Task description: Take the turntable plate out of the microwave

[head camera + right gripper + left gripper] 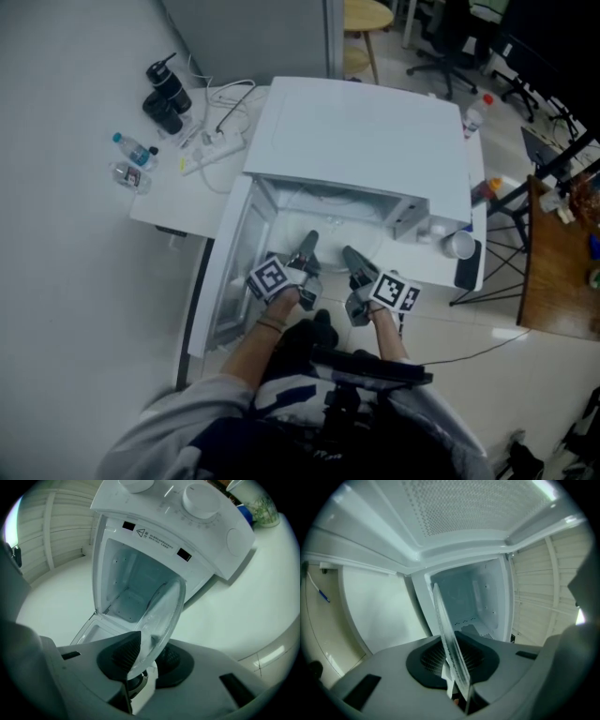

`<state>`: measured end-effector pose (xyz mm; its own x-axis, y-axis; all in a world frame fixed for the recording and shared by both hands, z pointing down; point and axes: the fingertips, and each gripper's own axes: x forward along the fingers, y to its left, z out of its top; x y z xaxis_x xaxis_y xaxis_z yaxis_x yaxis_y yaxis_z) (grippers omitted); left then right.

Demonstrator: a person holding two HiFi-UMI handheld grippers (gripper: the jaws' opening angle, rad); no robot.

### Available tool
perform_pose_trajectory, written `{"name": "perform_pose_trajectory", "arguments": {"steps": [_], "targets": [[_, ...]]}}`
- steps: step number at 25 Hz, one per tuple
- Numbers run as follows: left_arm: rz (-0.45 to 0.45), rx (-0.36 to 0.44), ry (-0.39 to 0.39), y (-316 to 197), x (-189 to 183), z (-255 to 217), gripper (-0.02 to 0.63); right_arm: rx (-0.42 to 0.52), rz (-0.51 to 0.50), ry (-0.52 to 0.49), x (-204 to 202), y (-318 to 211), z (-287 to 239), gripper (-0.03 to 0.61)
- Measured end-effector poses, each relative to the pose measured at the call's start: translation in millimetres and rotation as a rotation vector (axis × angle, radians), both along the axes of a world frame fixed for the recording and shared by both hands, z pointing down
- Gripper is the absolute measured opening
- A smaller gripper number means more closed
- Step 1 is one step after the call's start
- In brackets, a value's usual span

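Note:
The white microwave (pixel 366 141) stands on a white table with its door (pixel 230 272) swung open to the left. Both grippers reach into its mouth. The clear glass turntable plate (pixel 447 634) shows edge-on in the left gripper view, upright, with my left gripper (pixel 452 660) shut on its rim. In the right gripper view the same plate (pixel 166 609) leans to the right in front of the bare cavity. Its lower rim sits between the pads of my right gripper (pixel 147 656), which stand apart and do not clamp it. In the head view the left gripper (pixel 307 246) and right gripper (pixel 354 258) sit side by side.
Two black bottles (pixel 167 94), a water bottle (pixel 134 150) and a power strip (pixel 211 150) with cables lie left of the microwave. A white cup (pixel 458 244) and a dark phone (pixel 467 264) sit to its right. A wooden stool (pixel 364 19) stands behind.

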<state>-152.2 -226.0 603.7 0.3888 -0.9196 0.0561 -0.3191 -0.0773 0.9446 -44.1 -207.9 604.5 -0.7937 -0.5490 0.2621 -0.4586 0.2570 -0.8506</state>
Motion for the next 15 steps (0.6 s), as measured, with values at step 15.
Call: {"name": "perform_pose_trajectory", "arguments": {"steps": [15], "targets": [[-0.088, 0.090, 0.023, 91.6, 41.5, -47.5, 0.041, 0.086, -0.105, -0.005, 39.3, 82.5, -40.6, 0.091]]}}
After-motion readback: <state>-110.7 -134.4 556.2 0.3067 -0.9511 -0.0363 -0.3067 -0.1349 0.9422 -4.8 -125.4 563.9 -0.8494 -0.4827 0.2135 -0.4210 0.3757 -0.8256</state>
